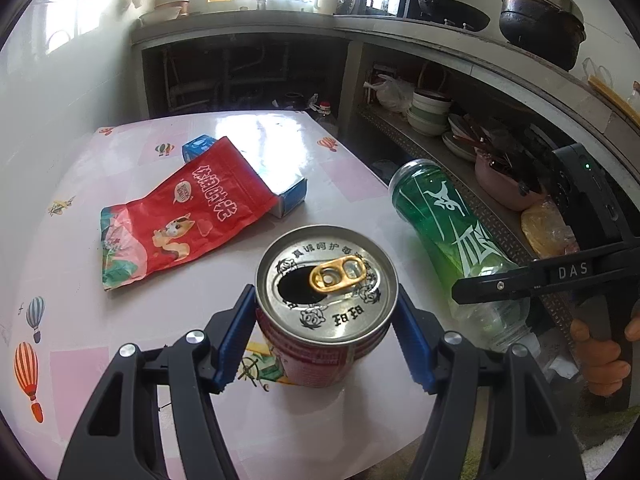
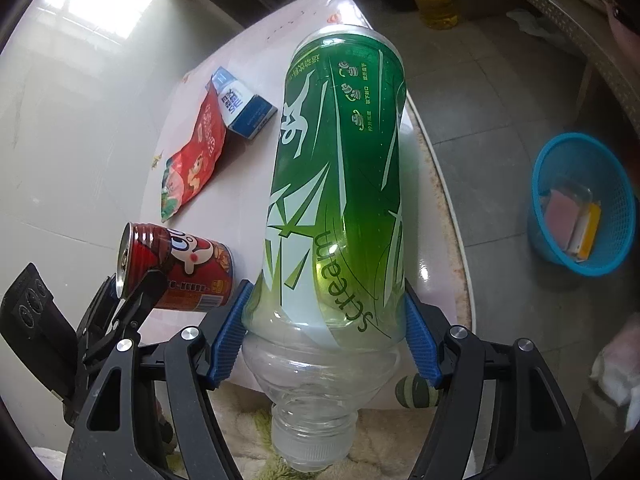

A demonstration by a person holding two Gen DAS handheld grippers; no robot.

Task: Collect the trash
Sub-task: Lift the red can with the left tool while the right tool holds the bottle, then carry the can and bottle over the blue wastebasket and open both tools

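Counter (image 1: 280, 140): glossy pink-and-white cover printed with hot-air balloons, rounded right edge.

Green-labelled plastic bottle (image 2: 340, 184): clear, empty, cap end toward the right wrist camera. It lies between the blue pads of the right tool (image 2: 326, 332), which press on both sides of its shoulder; the tool is clamped on the bottle. The bottle slants over the counter's right edge; whether its far end rests on the surface cannot be told.

Blue plastic basket (image 2: 540, 216): on the tiled floor, well apart from the counter's right edge, with flat packets inside.

Red snack bag (image 1: 180, 216): flattened, crumpled at its lower end, lying near the counter's middle. Its upper end overlaps a blue-and-white carton (image 1: 288, 196) lying on its side just behind it.

Red drink can (image 1: 326, 292): upright near the counter's front edge, top opened, gold pull tab folded back. The left tool (image 1: 326, 336) has a blue pad against each side just below the rim: gripping the can.

A hand (image 1: 600, 356) grips the right tool's handle, seen at the right of the left wrist view.
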